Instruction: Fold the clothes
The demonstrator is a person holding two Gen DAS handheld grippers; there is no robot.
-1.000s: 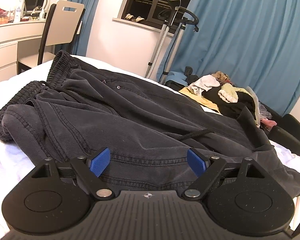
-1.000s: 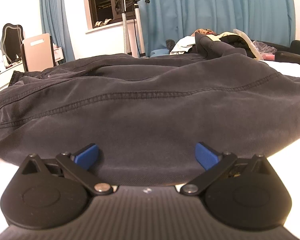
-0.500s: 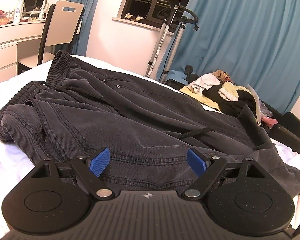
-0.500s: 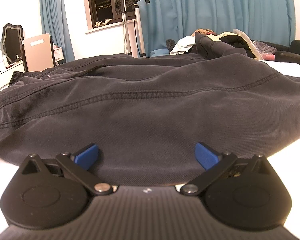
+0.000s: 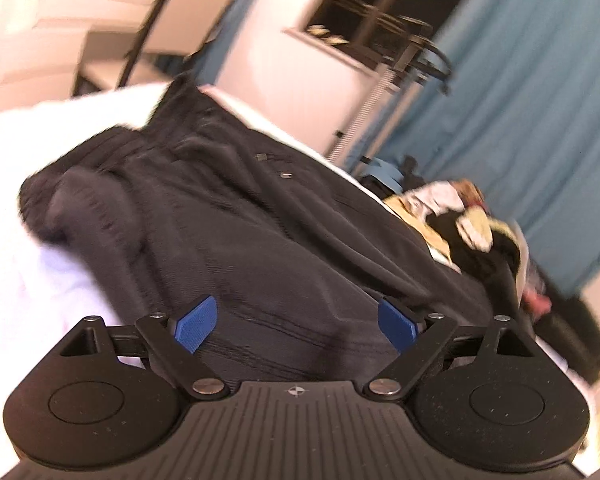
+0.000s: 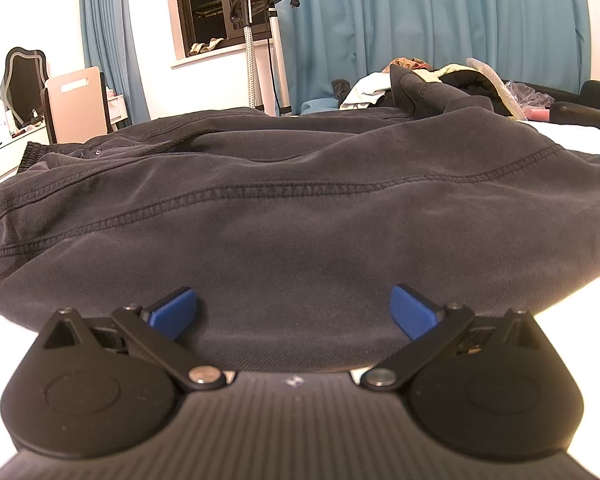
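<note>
One dark grey pair of trousers [image 6: 300,216] covers most of a white-sheeted bed [image 5: 32,280], lying flat with its long axis running across the right wrist view: ribbed waistband [image 6: 32,156] at the left, legs trailing off to the right. White sheet shows free along the near hem at both lower corners of that view and again beyond the far right edge of the cloth. In the left wrist view, which is blurred and tilted, the waistband end lies to the upper left and the legs run toward the lower right, with bare sheet left of the garment. A pile of mixed clothes [image 6: 432,80] lies past the far end, before blue curtains [image 6: 440,20]. A garment steamer stand [image 6: 256,36] rises by the window, a chair [image 6: 76,100] at far left. The left gripper [image 5: 296,326] is released, its jaws opening, blue pads clear above the cloth. The right gripper [image 6: 294,312] stands wide too, gripping nothing, its pads just over the near hem.
</note>
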